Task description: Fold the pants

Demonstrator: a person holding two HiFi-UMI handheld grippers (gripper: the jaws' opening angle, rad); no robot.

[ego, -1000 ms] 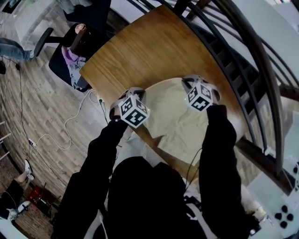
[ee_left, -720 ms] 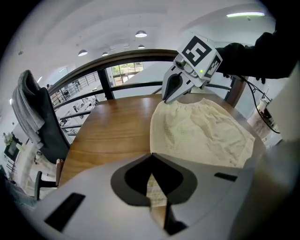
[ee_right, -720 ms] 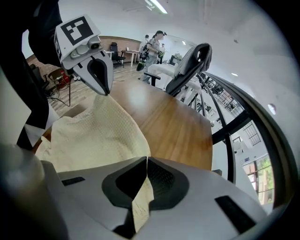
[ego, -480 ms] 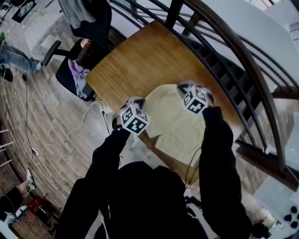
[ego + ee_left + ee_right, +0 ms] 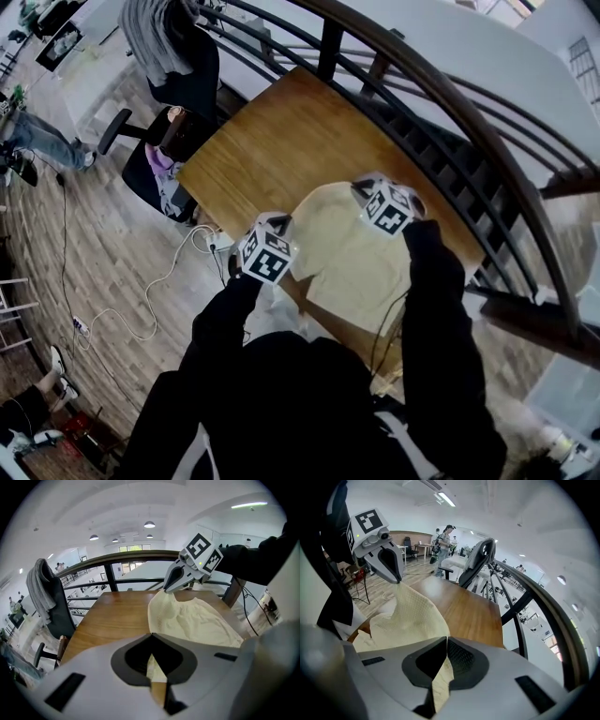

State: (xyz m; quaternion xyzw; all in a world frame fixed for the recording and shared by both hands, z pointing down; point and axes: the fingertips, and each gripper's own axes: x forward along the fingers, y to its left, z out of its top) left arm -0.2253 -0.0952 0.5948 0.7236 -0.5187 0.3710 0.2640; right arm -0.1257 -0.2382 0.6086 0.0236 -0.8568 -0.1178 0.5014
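Note:
The cream-yellow pants point(image 5: 352, 248) hang lifted by one edge over the near half of the wooden table point(image 5: 281, 141). My left gripper point(image 5: 277, 225) is shut on one corner of that edge; cloth point(image 5: 157, 667) shows pinched between its jaws. My right gripper point(image 5: 364, 190) is shut on the other corner, with fabric point(image 5: 440, 679) between its jaws. From the left gripper view the pants point(image 5: 192, 620) drape down from the right gripper point(image 5: 167, 588). From the right gripper view the pants point(image 5: 410, 616) hang from the left gripper point(image 5: 397, 580).
A dark curved railing point(image 5: 487, 122) runs behind and to the right of the table. An office chair point(image 5: 159, 159) with clothes stands at the table's left, and a white cable point(image 5: 159, 281) lies on the wood floor. The far half of the tabletop point(image 5: 108, 616) is bare.
Both grippers have risen and moved a little toward the far side, lifting the pants' edge off the table. The cloth now hangs more steeply between them.

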